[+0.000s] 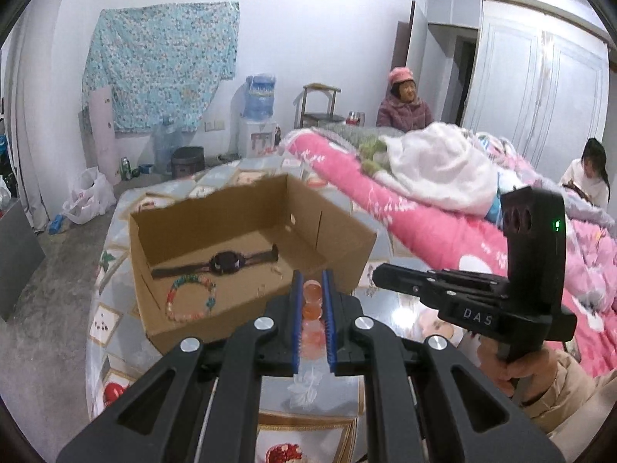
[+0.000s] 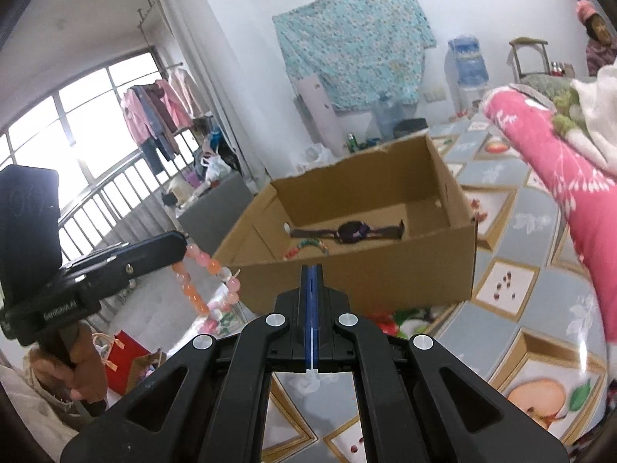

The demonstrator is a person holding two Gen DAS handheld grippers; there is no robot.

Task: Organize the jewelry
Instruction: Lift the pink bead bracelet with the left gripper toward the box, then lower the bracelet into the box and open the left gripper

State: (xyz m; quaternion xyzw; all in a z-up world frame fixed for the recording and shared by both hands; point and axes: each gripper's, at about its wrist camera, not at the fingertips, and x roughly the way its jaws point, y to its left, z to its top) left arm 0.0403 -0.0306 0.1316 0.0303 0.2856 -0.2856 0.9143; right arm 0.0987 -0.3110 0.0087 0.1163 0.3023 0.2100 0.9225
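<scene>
A: Start big. What lies ahead of your fingers?

B: The cardboard box (image 1: pixel 246 247) sits open on the desk (image 1: pixel 389 308), straight ahead of both pairs of fingers and just past their tips. Inside it, at the far side from your fingers, a dark watch (image 1: pixel 225 261) lies flat across the floor of the box; nearer your fingers rests a multicoloured bead bracelet (image 1: pixel 191 298).

A: And what are you carrying?

B: Your left gripper (image 1: pixel 312 301) is clamped on an orange-pink bead bracelet (image 2: pixel 206 279); a few beads show between the blue pads (image 1: pixel 296 301), and from the right wrist view the rest of the loop dangles below the fingers, short of the box's near wall. Your right gripper (image 2: pixel 312 274) is closed with nothing between its fingers, and it idles to the right of the left one.

A: So which step is this?

B: By my reading, you're mid-delivery: two pieces are already in, and this is the third. Next, you should carry the left fingers forward over the near wall, high enough that the hanging loop clears the cardboard edge, then part them above a bare patch of the box floor. Watch that the beads don't snag the rim.
</scene>
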